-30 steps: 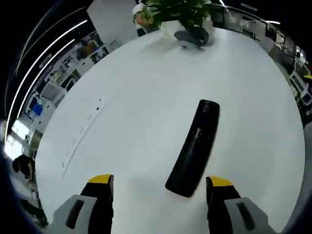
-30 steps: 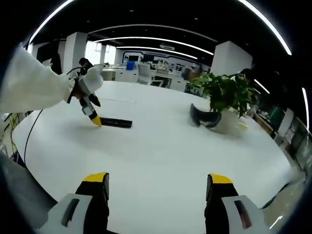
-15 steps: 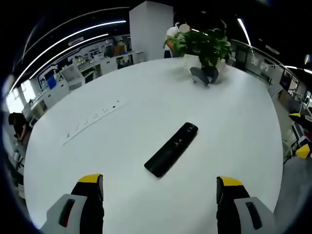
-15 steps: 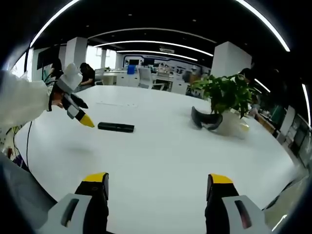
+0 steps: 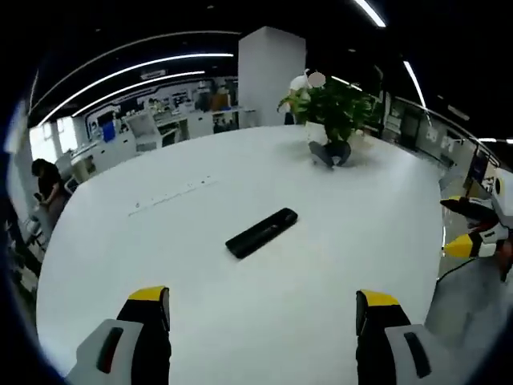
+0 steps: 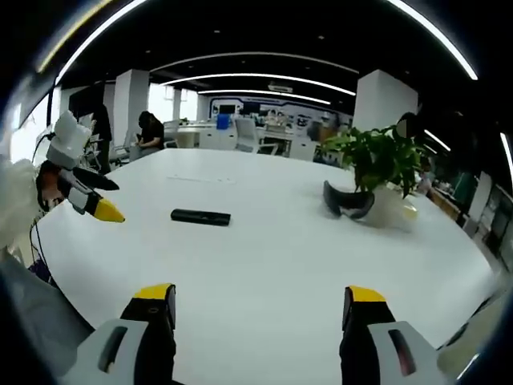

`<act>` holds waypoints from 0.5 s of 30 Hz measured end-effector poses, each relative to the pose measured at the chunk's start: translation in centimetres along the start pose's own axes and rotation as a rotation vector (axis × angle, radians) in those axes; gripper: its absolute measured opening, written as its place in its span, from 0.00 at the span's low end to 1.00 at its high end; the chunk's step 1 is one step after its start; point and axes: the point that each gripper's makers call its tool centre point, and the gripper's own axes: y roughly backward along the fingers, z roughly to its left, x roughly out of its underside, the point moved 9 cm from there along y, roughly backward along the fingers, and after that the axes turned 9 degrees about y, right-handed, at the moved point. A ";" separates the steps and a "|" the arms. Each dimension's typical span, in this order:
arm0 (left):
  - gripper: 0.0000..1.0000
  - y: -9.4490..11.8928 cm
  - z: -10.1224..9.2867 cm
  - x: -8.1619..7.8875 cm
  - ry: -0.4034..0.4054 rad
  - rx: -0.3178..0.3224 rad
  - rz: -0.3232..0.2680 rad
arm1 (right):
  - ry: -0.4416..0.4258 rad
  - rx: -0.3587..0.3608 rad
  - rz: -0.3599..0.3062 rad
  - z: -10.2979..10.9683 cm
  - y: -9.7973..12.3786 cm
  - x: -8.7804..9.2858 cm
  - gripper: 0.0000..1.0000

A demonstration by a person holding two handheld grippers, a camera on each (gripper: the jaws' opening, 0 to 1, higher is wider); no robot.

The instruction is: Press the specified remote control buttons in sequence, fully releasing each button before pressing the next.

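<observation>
Open-plan office: big white mtg table, desks w/ monitors, ceiling strip lights, potted plant.

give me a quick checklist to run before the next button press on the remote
1. Remote flat on the white table, in sight in both views: ok.
2. Left tongs open, nothing between the jaws: ok.
3. Right tongs open, nothing held: ok.
4. Left tongs off the remote, so no button pressed: ok.
5. Potted plant and the dark object beside it apart from the remote: ok.
6. Which button comes next: cannot tell, the remote's buttons are too small to read.
</observation>
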 end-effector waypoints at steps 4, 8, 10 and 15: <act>1.00 2.2 0.2 2.0 0.024 -0.052 -0.001 | -0.013 -0.023 -0.010 0.1 0.1 -0.1 0.87; 1.00 4.9 0.4 4.2 0.042 -0.136 -0.049 | -0.015 -0.044 -0.038 0.3 0.4 -0.5 0.88; 1.00 5.9 0.3 5.1 0.041 -0.192 -0.057 | -0.016 -0.042 -0.053 0.2 0.6 -0.7 0.88; 1.00 8.4 -0.5 7.7 0.081 -0.338 -0.118 | -0.004 -0.043 -0.049 0.4 0.6 -0.9 0.89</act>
